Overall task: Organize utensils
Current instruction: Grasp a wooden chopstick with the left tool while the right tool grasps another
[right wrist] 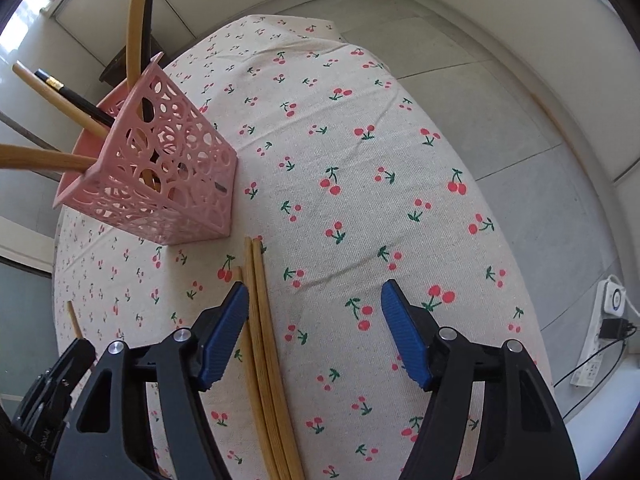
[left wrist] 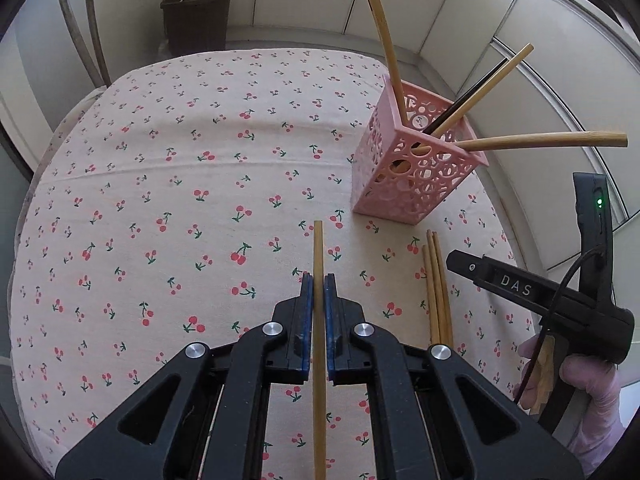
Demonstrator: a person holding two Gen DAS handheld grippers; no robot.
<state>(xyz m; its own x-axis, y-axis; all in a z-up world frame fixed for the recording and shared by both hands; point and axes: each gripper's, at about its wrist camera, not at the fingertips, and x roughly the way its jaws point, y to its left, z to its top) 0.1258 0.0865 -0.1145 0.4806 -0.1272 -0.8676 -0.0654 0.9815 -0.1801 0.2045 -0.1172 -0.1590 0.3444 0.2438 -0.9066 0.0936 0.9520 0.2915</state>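
Observation:
My left gripper (left wrist: 319, 286) is shut on a single bamboo chopstick (left wrist: 319, 252) that runs straight ahead between the blue pads, just above the cherry-print tablecloth (left wrist: 192, 184). A pink perforated holder (left wrist: 416, 172) stands ahead to the right with several chopsticks leaning in it; it also shows in the right wrist view (right wrist: 160, 184). Three bamboo chopsticks (right wrist: 264, 344) lie side by side on the cloth, next to my right gripper's left pad. My right gripper (right wrist: 314, 312) is open and empty above them. The right gripper's body (left wrist: 536, 300) shows in the left wrist view.
A dark bin (left wrist: 198, 20) stands on the floor beyond the table's far edge. A power strip with plugs (right wrist: 600, 344) lies on the floor at the right. White cabinet walls (left wrist: 520, 40) surround the table.

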